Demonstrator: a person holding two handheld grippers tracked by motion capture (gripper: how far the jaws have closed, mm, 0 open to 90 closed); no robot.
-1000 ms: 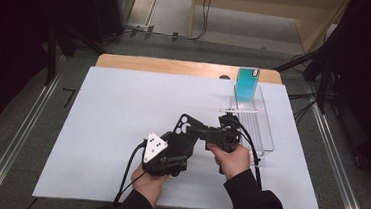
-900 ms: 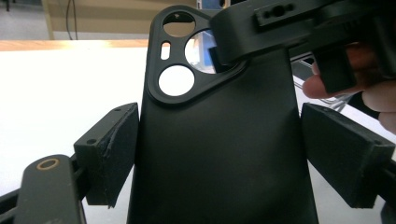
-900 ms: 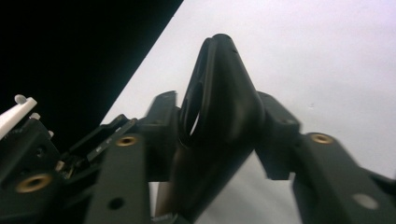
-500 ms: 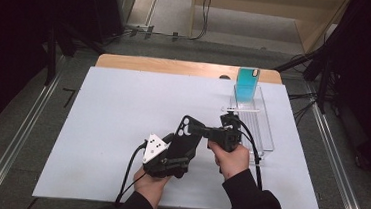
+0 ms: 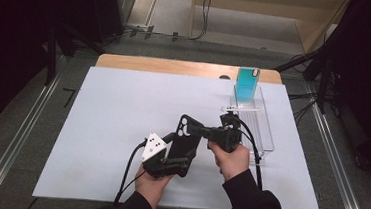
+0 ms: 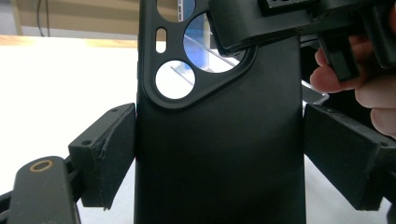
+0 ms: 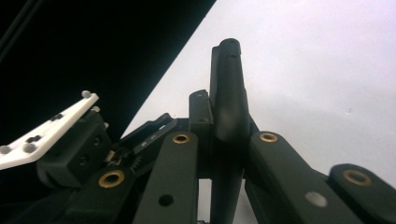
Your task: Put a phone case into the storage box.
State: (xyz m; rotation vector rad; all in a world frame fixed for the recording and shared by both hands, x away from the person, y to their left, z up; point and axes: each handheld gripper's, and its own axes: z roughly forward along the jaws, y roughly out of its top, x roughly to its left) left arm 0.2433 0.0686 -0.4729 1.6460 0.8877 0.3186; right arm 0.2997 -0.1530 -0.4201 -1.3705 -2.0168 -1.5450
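A black phone case (image 5: 186, 134) with camera cut-outs is held upright above the white table mat (image 5: 113, 109), just in front of the person. My left gripper (image 5: 183, 153) holds it across its width. In the left gripper view both pads (image 6: 109, 149) rest against the sides of the case (image 6: 219, 154). My right gripper (image 5: 200, 131) comes in from the right and is shut on the case's upper end by the cut-outs. In the right gripper view its jaws (image 7: 226, 135) clamp the thin edge of the case (image 7: 229, 88), with the left gripper's white plate (image 7: 46, 126) off to the left.
A clear plastic rack (image 5: 256, 130) lies at the right of the mat, and a turquoise phone case (image 5: 247, 84) stands upright at its far end. A wooden table edge (image 5: 176, 66) runs along the back. Metal rails (image 5: 339, 167) flank the table, and cables trail from both grippers.
The right gripper's jaws have closed onto the upper end of the black case. Both hands and the case stay where they were.
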